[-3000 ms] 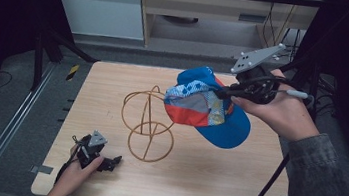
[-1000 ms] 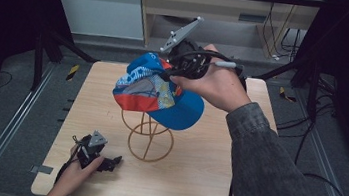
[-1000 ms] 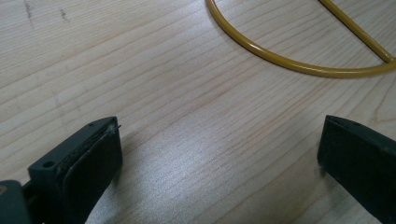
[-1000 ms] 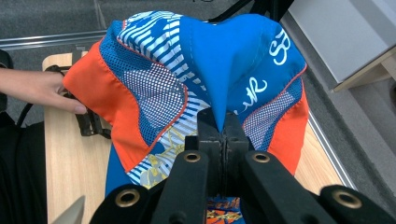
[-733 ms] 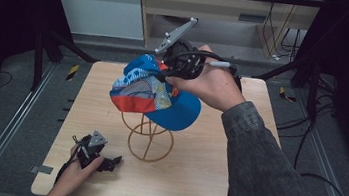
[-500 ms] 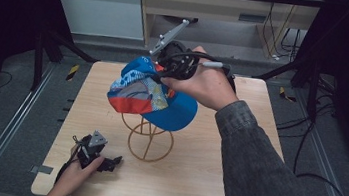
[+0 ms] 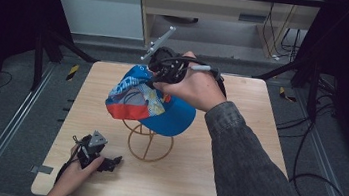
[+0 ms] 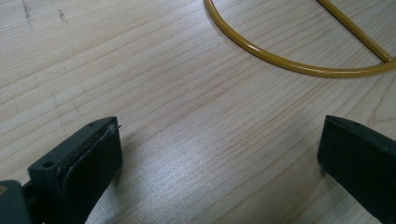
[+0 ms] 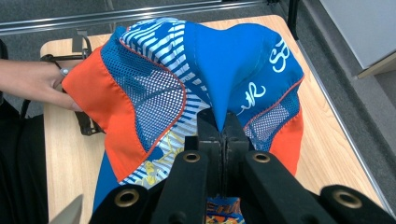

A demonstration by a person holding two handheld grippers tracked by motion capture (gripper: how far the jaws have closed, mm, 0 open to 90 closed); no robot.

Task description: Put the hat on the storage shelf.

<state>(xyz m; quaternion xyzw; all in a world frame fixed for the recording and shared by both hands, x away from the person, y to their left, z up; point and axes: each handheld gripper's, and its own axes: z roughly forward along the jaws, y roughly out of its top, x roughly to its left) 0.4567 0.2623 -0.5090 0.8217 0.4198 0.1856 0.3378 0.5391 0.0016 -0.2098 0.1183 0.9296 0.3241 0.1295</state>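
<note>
Right tool (image 9: 223, 135) clamped shut; left tool (image 8: 219, 154) gapes wide.

The cap (image 9: 205, 70) is bright blue with orange side panels, blue mesh patches edged in red piping, white-and-blue stripes and white lettering; a yellowish print, hard to read, shows low on its crown. Below the cap, the wire stand (image 7: 149, 143) is mustard yellow on the pale, fine-grained wooden table (image 7: 253, 138). Both grippers' jaws are black.

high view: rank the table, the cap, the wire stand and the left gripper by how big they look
1. table
2. cap, raised nearer the camera, so flattered
3. wire stand, partly hidden under the cap
4. left gripper
</note>
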